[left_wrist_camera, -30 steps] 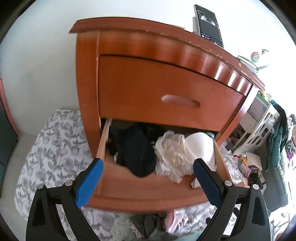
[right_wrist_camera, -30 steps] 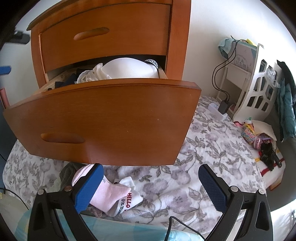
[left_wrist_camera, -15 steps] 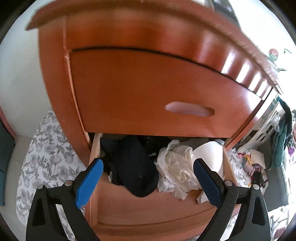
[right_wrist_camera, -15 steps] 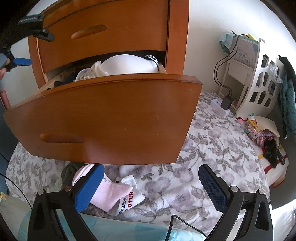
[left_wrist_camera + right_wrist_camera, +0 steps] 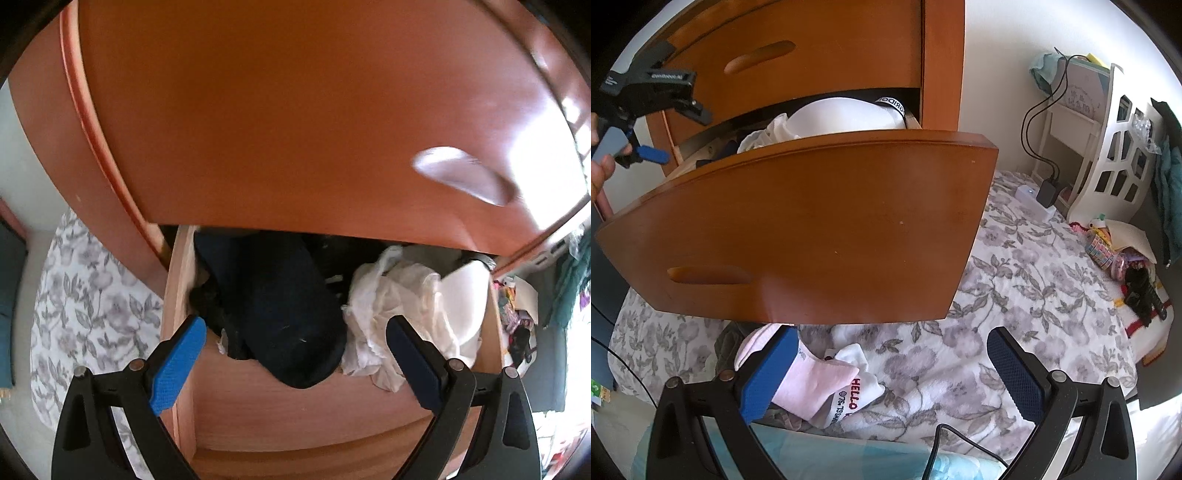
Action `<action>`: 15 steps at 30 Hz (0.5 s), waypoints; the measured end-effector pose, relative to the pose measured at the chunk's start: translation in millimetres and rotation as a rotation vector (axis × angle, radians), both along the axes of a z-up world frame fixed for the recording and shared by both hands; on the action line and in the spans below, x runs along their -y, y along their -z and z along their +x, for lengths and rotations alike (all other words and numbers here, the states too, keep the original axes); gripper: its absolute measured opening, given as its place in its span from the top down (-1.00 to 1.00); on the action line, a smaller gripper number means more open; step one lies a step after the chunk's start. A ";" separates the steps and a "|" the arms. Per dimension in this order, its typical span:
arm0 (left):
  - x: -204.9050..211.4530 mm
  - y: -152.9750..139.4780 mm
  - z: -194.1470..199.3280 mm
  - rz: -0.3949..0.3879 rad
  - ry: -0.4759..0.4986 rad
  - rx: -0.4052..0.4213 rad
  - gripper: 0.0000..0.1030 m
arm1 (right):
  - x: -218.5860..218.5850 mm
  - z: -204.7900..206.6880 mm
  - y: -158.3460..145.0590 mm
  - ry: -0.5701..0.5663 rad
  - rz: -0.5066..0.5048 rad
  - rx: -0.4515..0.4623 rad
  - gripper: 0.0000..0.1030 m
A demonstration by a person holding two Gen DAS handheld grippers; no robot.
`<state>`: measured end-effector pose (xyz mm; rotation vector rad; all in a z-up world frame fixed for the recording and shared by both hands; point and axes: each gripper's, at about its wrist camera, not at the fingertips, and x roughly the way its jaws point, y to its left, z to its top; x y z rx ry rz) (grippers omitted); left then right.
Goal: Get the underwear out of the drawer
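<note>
The lower drawer (image 5: 295,417) of an orange-brown nightstand stands pulled out, full of clothes. A dark navy garment (image 5: 284,314) lies at its left and middle; crumpled cream underwear (image 5: 391,306) and a white padded cup (image 5: 465,295) lie at the right. My left gripper (image 5: 295,354) hovers open just over the drawer, its blue pads astride the dark garment. In the right wrist view the drawer front (image 5: 812,229) fills the middle, the white cup (image 5: 846,118) peeks over it, and the left gripper (image 5: 646,107) shows at upper left. My right gripper (image 5: 890,373) is open and empty, low over the bed.
The shut upper drawer (image 5: 295,110) overhangs close above the clothes. Pink and white socks (image 5: 820,376) lie on the floral bedspread (image 5: 1015,295) under the drawer front. A white shelf unit (image 5: 1108,147), cables, a charger (image 5: 1049,192) and clutter sit at the right.
My left gripper has moved forward and down toward the open drawer, so the upper drawer front now fills the top. The right gripper has stayed nearly still.
</note>
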<state>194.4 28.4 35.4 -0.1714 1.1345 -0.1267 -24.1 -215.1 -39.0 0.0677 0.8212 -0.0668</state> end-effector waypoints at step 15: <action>1.0 38.0 23.7 0.044 -0.004 -0.130 -0.25 | 3.0 6.0 4.8 -0.003 0.024 -0.032 -1.00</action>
